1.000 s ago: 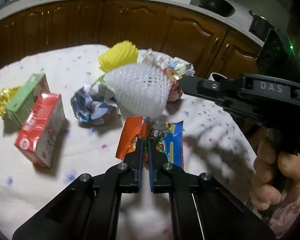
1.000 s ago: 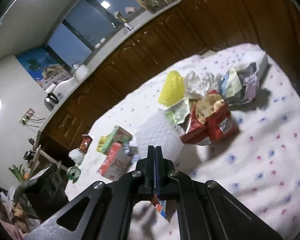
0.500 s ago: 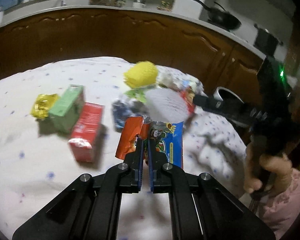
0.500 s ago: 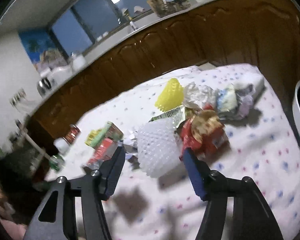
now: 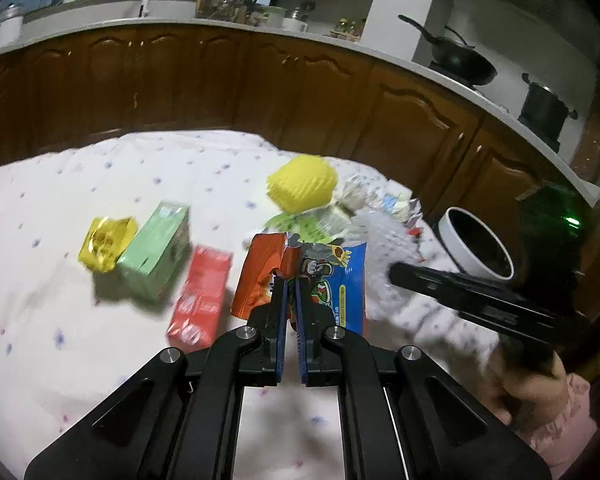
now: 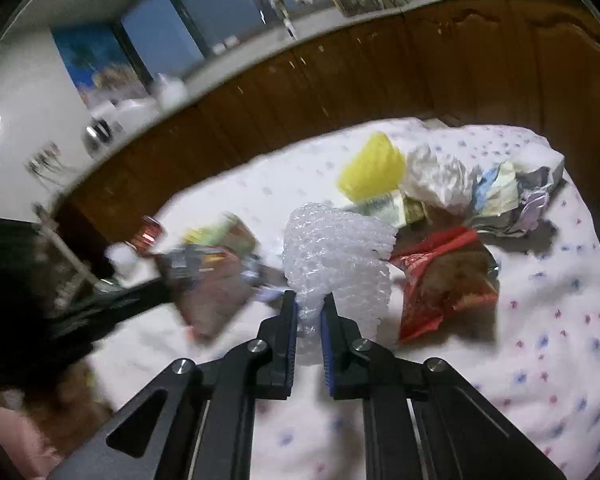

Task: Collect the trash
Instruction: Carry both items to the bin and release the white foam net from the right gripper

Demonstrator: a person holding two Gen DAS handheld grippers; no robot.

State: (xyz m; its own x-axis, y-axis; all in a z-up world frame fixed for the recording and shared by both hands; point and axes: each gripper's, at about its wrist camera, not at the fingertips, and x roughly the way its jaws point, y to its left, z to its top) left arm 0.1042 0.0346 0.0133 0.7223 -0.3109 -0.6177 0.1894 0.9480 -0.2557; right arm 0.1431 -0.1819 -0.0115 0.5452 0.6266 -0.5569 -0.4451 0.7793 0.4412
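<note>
Left gripper [image 5: 291, 280] pinching an orange and blue snack wrapper [image 5: 300, 276] above the white dotted tablecloth [image 5: 60, 320], right gripper [image 6: 309, 304] having just closed its jaws, now squeezing white bubble wrap [image 6: 336, 252], red chip bag [image 6: 444, 280] lying just beside, white bin [image 5: 476, 248] standing past the table edge

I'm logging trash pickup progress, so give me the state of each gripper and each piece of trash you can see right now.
Left gripper: shut on snack wrappers.
Right gripper: shut on white foam net.
Green carton: lying on table.
Red carton: lying on table.
Red chip bag: crumpled, on table.
</note>
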